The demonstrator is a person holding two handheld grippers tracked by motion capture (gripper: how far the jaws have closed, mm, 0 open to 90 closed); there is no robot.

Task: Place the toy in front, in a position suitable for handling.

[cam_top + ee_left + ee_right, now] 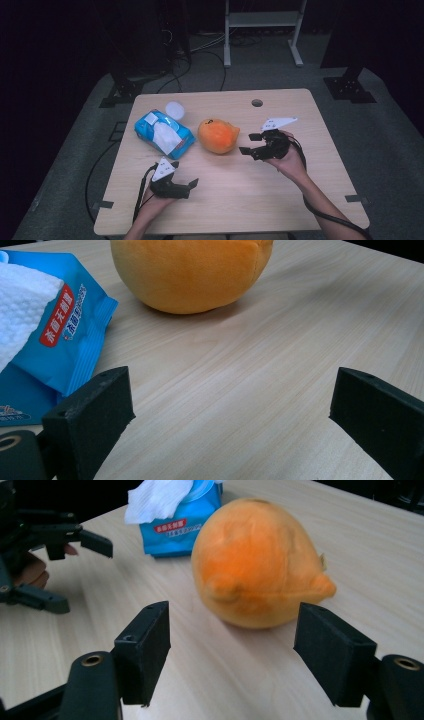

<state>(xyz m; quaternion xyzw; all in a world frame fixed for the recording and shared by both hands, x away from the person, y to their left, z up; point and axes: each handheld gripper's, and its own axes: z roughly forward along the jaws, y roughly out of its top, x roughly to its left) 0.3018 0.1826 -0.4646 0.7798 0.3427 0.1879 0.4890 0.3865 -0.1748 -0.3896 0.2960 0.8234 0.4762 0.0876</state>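
An orange plush toy (217,135) lies near the middle of the wooden table (300,200). My right gripper (249,143) stands open just to its right, jaws pointed at it; in the right gripper view the orange plush toy (257,565) sits just beyond the wide-open jaws. A blue wet-wipe pack (163,132) with a white wipe sticking out lies left of the toy. My left gripper (184,173) is open near the front left, in front of the pack. In the left gripper view the orange plush toy (190,272) is farther ahead and the blue wet-wipe pack (55,335) lies at left.
A small white round lid (175,109) rests behind the pack. A cable hole (257,103) sits near the table's far edge. Beyond the table stands a white metal frame (262,30) on grey floor. My left gripper (45,565) shows at far left in the right gripper view.
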